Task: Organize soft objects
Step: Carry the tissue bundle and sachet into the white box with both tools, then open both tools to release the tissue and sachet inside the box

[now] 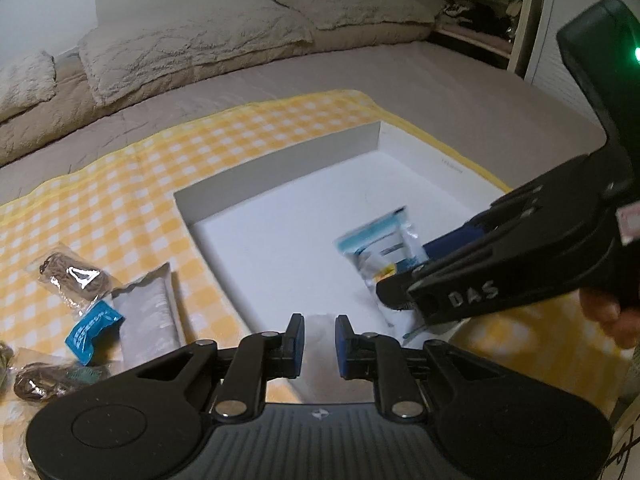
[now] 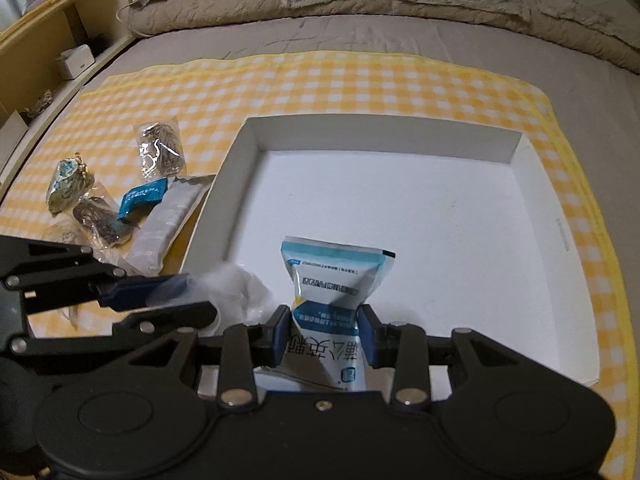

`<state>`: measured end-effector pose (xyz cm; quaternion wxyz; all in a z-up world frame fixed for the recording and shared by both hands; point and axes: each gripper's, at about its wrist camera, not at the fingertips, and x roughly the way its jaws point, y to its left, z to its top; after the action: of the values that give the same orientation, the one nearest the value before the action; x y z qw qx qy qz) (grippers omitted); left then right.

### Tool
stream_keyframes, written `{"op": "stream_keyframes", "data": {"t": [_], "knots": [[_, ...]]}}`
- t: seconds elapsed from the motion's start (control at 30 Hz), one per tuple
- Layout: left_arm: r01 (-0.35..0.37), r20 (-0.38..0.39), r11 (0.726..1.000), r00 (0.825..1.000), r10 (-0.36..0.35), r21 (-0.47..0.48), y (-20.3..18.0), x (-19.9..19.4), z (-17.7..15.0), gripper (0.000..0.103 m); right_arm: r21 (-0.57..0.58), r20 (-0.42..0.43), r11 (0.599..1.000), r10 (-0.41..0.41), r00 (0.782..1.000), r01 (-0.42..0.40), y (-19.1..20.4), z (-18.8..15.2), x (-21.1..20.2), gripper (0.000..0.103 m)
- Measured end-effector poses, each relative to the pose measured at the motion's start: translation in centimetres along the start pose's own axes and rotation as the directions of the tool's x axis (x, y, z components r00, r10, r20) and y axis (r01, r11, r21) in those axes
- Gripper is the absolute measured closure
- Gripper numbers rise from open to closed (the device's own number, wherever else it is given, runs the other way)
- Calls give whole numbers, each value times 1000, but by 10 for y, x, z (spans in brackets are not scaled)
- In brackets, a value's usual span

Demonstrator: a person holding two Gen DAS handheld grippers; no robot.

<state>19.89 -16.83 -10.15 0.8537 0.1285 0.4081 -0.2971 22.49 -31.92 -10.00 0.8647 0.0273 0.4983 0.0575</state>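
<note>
Firstly, from the left wrist: looks down over the left gripper (image 1: pixel 319 340), its fingers parted by a narrow gap with a pale, filmy wad (image 1: pixel 320 330) lying in that gap; cannot tell whether the pads press on it. Hovers at the near wall of a white box (image 1: pixel 280 160) set on a yellow checked cloth (image 1: pixel 120 184) spread over a bed (image 1: pixel 440 80). Finds the right gripper (image 1: pixel 400 294) reaching in from the right, a hand (image 1: pixel 612 316) behind it, with a blue-and-white packet (image 1: pixel 380 246) sticking out beyond its fingertips onto the box floor. Shows a grey pouch (image 1: pixel 148 320), a small blue sachet (image 1: pixel 92 332) and a clear bag of brown cord (image 1: pixel 72 276) on the cloth, left of the box. Next, from the right wrist: sees the right gripper's fingers pinching the packet at its waist, one pad on each side, wrapper creased inward between them; places the packet's far end on the box floor near the front wall, its near end back under the gripper body. Catches the left gripper just to the left, wad at its fingertips over the box's near left corner, close beside the packet; cannot tell whether touching.
</note>
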Motion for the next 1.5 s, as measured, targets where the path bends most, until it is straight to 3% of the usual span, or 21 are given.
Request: {"op": "stream_keyframes", "data": {"t": [0.03, 0.1, 0.5, 0.63, 0.8, 1.13, 1.5], "knots": [[-4, -4, 1000, 1000, 4, -2, 1, -1, -1, 79, 5, -3, 1000, 10, 1000, -10, 0, 0, 0, 56], [-13, -9, 1000, 1000, 13, -3, 4, -2, -3, 71, 15, -14, 1000, 18, 1000, -18, -1, 0, 1, 55], [-33, -9, 999, 999, 33, -38, 12, -18, -9, 51, 30, -16, 1000, 7, 1000, -7, -5, -5, -8, 56], [-27, -6, 998, 1000, 27, -62, 13, -23, -10, 50, 73, 29, 997, -2, 1000, 0, -9, -4, -12, 58], [-19, -5, 997, 1000, 19, -76, 15, -25, -11, 48, 133, 80, 991, -32, 996, 21, -14, 8, -1, 76], [-16, -12, 995, 1000, 15, -100, 27, -20, -11, 47, 101, -30, 993, -56, 998, 59, -9, 15, 49, 82], [-10, -6, 996, 1000, 9, -93, 21, -25, -12, 47, -35, -78, 999, -20, 997, 18, 7, -1, 51, 84]]}}
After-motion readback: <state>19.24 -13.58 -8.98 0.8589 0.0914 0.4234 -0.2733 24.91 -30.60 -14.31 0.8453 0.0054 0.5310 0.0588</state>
